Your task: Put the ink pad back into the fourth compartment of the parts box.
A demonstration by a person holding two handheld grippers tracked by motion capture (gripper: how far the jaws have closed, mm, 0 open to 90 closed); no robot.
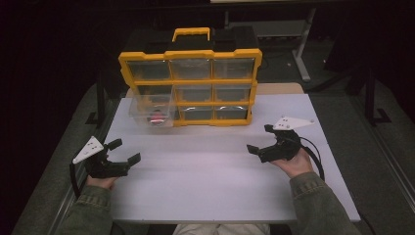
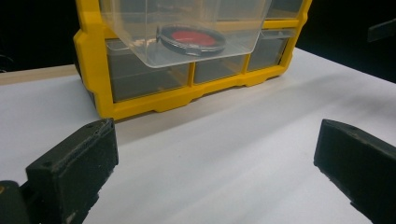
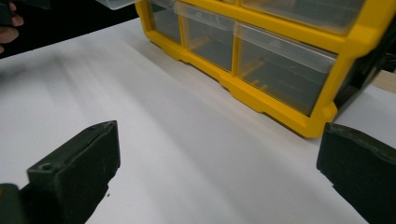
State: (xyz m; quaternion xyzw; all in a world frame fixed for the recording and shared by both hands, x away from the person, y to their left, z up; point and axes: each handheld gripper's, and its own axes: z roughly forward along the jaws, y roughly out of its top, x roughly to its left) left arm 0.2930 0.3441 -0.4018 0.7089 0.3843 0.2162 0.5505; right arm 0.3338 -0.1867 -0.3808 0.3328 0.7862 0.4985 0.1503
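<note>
A white table [image 1: 210, 181] carries a yellow-framed organiser cabinet [image 1: 191, 85] standing upright at its far edge, with a yellow handle on top and three rows of three clear drawers. The left drawer of the middle row, a clear plastic drawer [image 1: 151, 108], is pulled out toward the person; inside lies a round disc [image 2: 191, 38] with a red centre and dark rim. The left gripper [image 1: 123, 152] and right gripper [image 1: 259, 139] rest near the table's sides, well apart from the cabinet, each with jaws spread wide and holding nothing.
</note>
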